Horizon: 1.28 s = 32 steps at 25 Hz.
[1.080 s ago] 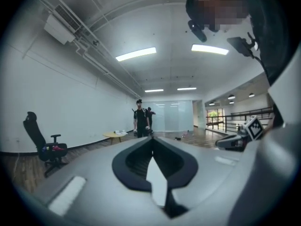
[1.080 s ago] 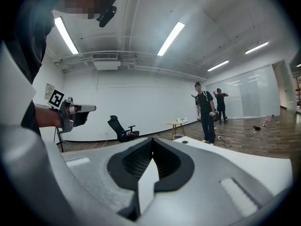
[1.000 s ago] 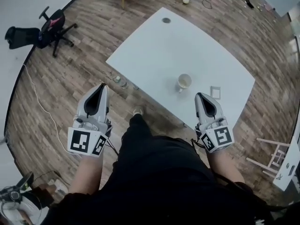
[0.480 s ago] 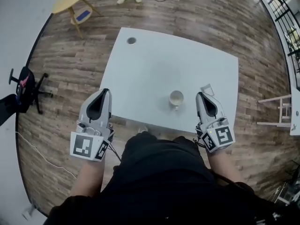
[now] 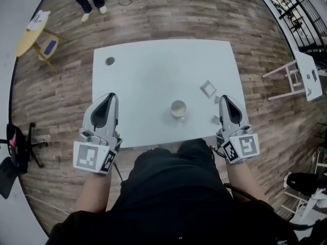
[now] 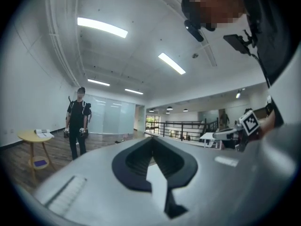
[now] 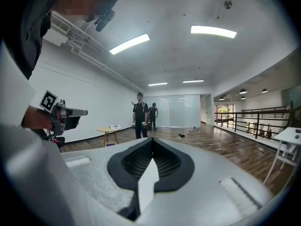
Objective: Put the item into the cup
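A: Jaws pressed together on both, nothing held: left gripper (image 5: 109, 97) and right gripper (image 5: 225, 99) flank the near edge of the table (image 5: 153, 70)

B: Cup (image 5: 178, 108) sits between them, square item (image 5: 208, 89) just far-right of it; right one should open wide, then descend squarely

The person wears a black top (image 5: 173, 188). The left gripper (image 5: 109, 96) and right gripper (image 5: 224, 98) are light grey tapered shells with black teardrop recesses, each with a black-and-white marker cube (image 5: 94, 157) at 6 o'clock. A thin black cable (image 5: 117, 170) trails from the left one.
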Available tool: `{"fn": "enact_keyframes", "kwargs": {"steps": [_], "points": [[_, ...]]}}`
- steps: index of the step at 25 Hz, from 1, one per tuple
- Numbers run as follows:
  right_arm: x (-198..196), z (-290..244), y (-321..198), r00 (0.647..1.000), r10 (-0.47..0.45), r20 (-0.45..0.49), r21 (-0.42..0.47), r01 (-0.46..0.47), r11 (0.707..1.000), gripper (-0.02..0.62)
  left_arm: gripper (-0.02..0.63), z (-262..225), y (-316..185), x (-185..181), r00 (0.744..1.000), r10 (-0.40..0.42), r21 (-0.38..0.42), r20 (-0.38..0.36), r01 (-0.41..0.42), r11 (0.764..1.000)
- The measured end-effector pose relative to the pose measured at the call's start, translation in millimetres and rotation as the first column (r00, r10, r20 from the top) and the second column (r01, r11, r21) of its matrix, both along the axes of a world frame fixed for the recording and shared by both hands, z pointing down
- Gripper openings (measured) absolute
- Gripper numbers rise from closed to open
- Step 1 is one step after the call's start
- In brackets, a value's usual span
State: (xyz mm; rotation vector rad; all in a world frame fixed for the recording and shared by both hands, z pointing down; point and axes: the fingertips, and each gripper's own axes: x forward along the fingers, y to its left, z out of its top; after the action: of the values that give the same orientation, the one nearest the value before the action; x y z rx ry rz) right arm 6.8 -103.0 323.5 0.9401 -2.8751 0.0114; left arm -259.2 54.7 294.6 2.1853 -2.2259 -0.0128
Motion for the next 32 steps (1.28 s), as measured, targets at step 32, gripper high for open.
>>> {"fn": "enact_keyframes", "kwargs": {"steps": [32], "points": [[106.1, 122.8, 4.2, 0.978, 0.163, -0.127, -0.192, -0.186, 0.964, 0.002, -0.002, 34.3, -82.5, 110.6, 0.956, 0.294, -0.154, -0.025, -0.294, 0.943]]}}
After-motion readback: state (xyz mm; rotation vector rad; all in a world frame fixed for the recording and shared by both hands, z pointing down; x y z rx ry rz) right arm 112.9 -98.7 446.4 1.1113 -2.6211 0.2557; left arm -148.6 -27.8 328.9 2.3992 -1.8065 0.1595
